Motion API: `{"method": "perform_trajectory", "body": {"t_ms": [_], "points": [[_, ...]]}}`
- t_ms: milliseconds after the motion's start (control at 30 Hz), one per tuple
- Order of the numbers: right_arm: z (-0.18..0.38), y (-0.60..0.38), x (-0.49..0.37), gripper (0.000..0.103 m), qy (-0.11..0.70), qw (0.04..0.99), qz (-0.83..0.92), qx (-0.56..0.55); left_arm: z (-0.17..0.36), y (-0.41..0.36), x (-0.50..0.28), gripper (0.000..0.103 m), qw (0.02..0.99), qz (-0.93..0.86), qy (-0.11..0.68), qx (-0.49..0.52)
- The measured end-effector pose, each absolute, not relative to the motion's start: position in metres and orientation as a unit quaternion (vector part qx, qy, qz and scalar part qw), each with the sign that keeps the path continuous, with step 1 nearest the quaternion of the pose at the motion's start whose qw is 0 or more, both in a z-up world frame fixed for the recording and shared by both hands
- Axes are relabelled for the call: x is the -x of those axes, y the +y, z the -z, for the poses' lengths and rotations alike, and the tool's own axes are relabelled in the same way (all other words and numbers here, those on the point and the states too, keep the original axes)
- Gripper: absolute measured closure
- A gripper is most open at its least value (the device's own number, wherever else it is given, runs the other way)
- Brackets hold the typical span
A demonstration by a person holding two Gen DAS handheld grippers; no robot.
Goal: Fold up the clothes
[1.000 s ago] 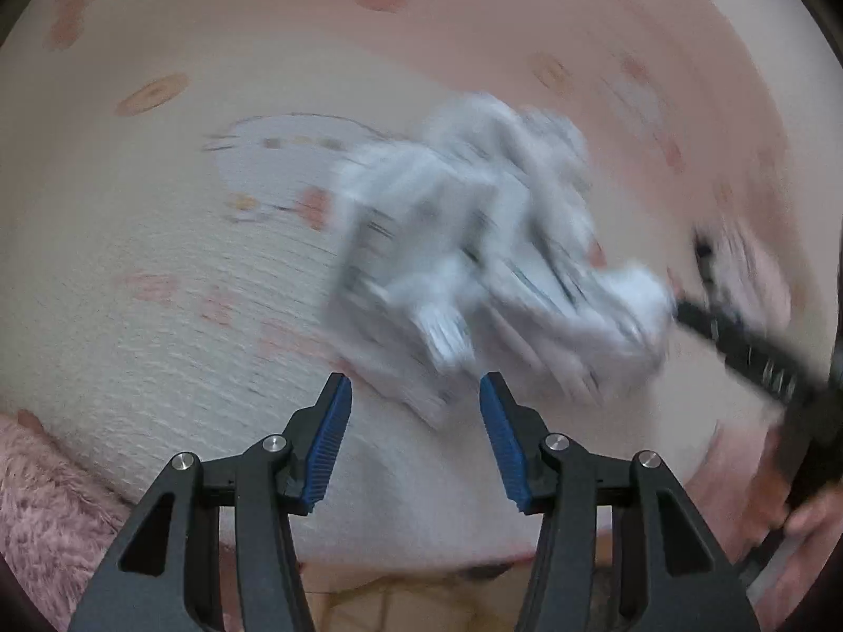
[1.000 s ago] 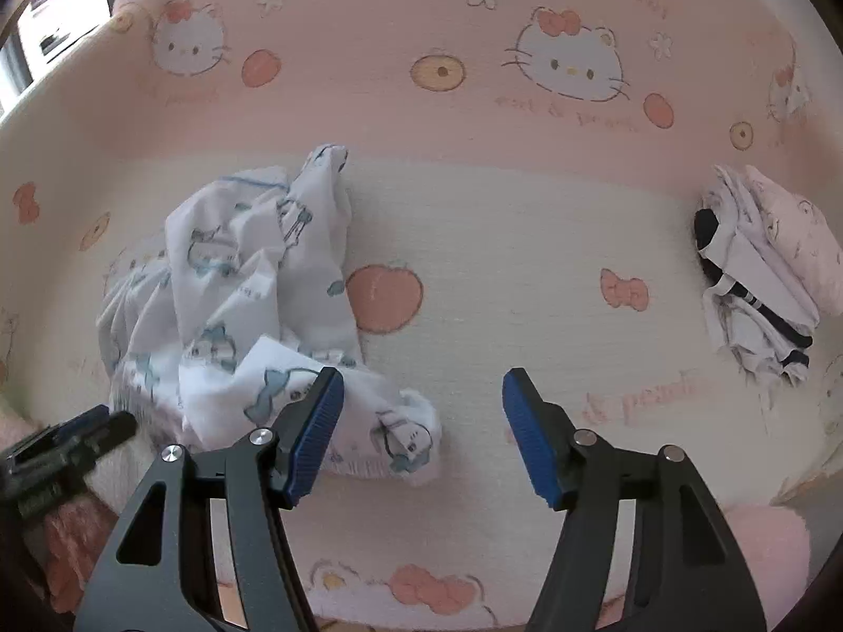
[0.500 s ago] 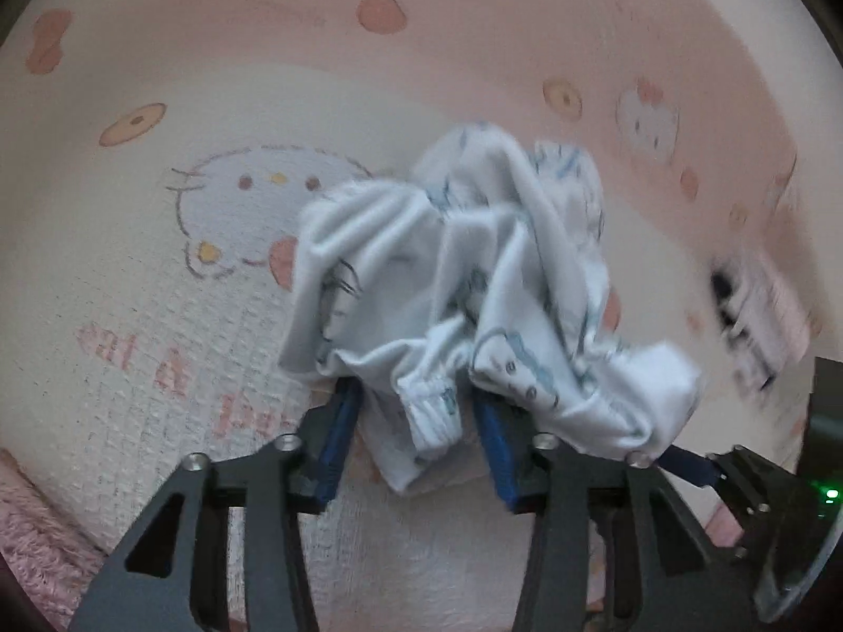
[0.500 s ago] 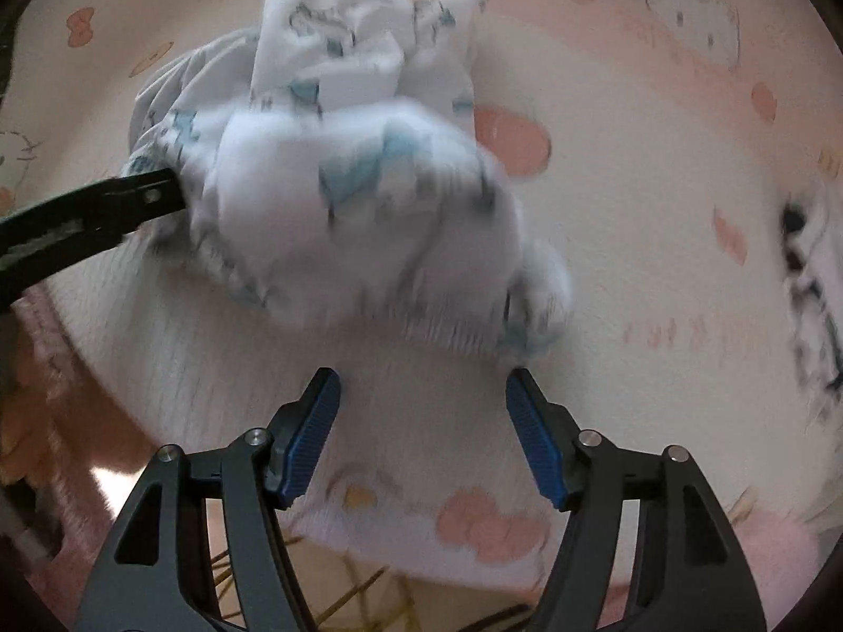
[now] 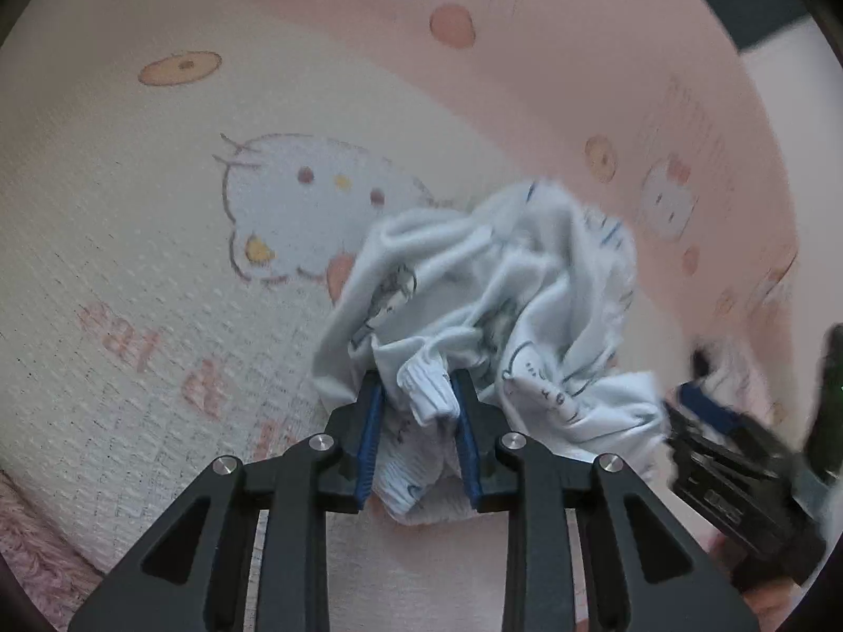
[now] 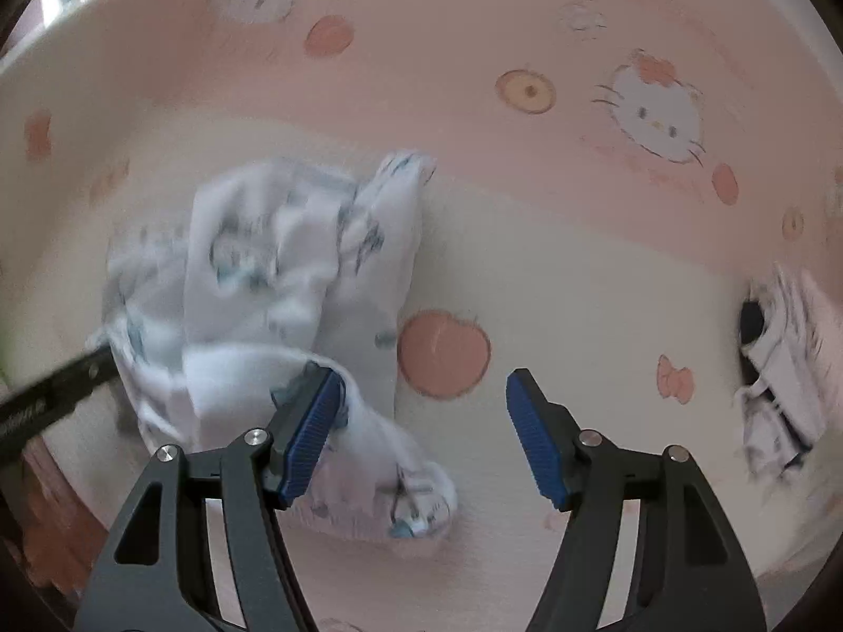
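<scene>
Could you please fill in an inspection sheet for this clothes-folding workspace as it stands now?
Surface: pink and cream cartoon-cat blanket, textured weave, covering the whole work area.
Job's things: crumpled white printed garment, unfolded, bunched in a heap on the blanket.
Clutter: second pile of white and dark clothing at the right edge, blurred.
Grippers: left claw closing, a ribbed cuff of the garment between its blue pads; right claw open, nothing between its pads, its left finger overlapping the garment's edge.
Cables: nothing seen.
Surroundings: fluffy pink fabric at the lower left corner; anything beyond the blanket is too dim to tell.
</scene>
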State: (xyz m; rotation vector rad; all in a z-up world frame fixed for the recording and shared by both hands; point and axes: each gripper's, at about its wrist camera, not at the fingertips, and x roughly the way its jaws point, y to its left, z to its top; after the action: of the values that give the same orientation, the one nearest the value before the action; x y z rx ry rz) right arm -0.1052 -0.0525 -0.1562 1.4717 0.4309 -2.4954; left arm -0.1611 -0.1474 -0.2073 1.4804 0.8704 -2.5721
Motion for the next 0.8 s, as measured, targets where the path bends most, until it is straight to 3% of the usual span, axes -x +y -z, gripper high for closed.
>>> {"method": "perform_trajectory", "body": {"t_ms": [167,267,400,533,700,733,767,800], "points": [[0.147,-0.042,0.054,0.035,0.107,0.112,0.854,-0.496,0.189,-0.135,0.169,0.073,0.040,0.847,0.232,-0.476],[0.158,-0.031,0.046,0.035,0.127,0.129,0.831,-0.526,0.186,-0.114,0.174,0.039,0.068,0.827,0.121,-0.545],[0.179,-0.018,0.046,0.035,0.165,0.132,0.805,-0.554,0.183,-0.112,0.137,0.039,0.005,0.815,0.070,-0.575],[0.192,0.000,0.041,0.035,0.166,0.138,0.781,-0.586,0.188,-0.076,0.133,0.039,-0.028,0.807,-0.031,-0.589],[0.188,-0.013,0.032,0.034,0.193,0.146,0.797,-0.553,0.206,-0.060,0.153,0.040,-0.028,0.809,-0.066,-0.584],[0.186,-0.012,0.035,0.034,0.180,0.141,0.802,-0.551,0.203,-0.058,0.160,0.043,-0.028,0.816,-0.063,-0.573],[0.184,-0.011,0.038,0.034,0.167,0.135,0.808,-0.549,0.200,-0.058,0.168,0.056,-0.029,0.824,-0.059,-0.563],[0.180,-0.010,0.041,0.034,0.156,0.128,0.814,-0.545,0.196,-0.060,0.175,0.062,-0.032,0.831,-0.045,-0.554]]}}
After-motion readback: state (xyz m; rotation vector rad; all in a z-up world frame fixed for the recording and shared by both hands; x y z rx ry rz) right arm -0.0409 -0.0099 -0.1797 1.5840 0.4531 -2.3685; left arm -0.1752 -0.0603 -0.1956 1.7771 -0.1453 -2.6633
